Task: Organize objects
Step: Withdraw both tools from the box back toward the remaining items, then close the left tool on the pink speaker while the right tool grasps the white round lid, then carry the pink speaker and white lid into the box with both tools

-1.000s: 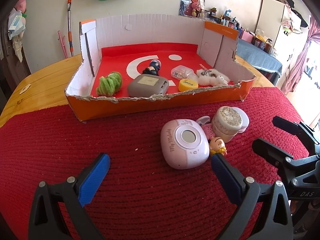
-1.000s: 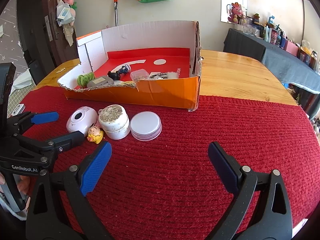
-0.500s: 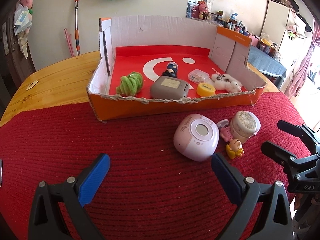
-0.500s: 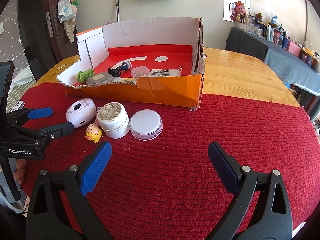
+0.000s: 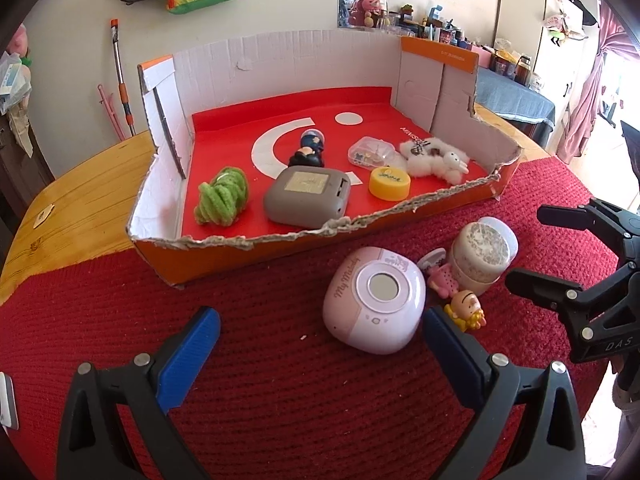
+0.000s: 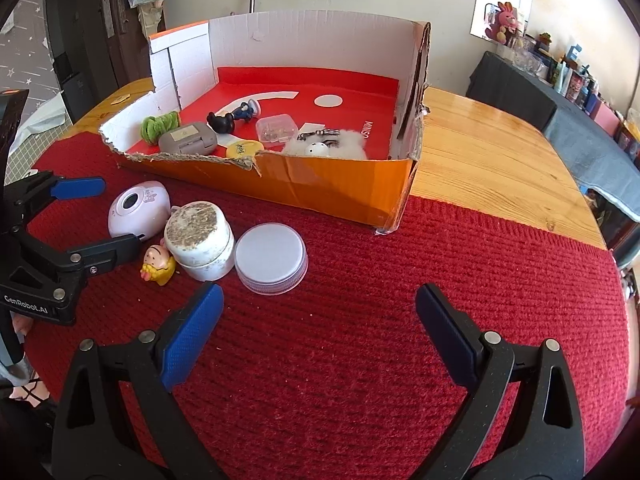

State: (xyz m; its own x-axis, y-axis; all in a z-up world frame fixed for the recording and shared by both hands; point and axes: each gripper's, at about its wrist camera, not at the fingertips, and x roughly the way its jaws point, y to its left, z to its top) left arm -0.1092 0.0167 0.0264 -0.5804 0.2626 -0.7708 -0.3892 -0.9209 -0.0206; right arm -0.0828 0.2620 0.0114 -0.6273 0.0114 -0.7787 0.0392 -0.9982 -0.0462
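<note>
From the left wrist, the left gripper [image 5: 318, 330] hangs low over the red woven mat [image 5: 280, 400], its blue-padded fingers [image 5: 188, 354] spread wide and holding nothing. The pink round device [image 5: 374, 300] lies on the mat just ahead, close to the right-hand finger. Beside it sit a small yellow-and-pink figurine [image 5: 466, 310] and a white jar [image 5: 482, 254] with a speckled top. Behind them the torn orange cardboard box [image 5: 360, 242] holds a green fuzzy bundle [image 5: 222, 196], a grey case [image 5: 308, 198], a yellow disc [image 5: 389, 183] and a white plush toy [image 5: 436, 158].

From the right wrist, the right gripper [image 6: 318, 334] is also released — fingers [image 6: 192, 334] apart over bare mat, grasping nothing. A white round lid [image 6: 271, 258] lies just beyond them, touching the jar. The box stands partly on the mat, partly on the wooden worktop [image 6: 488, 168].
</note>
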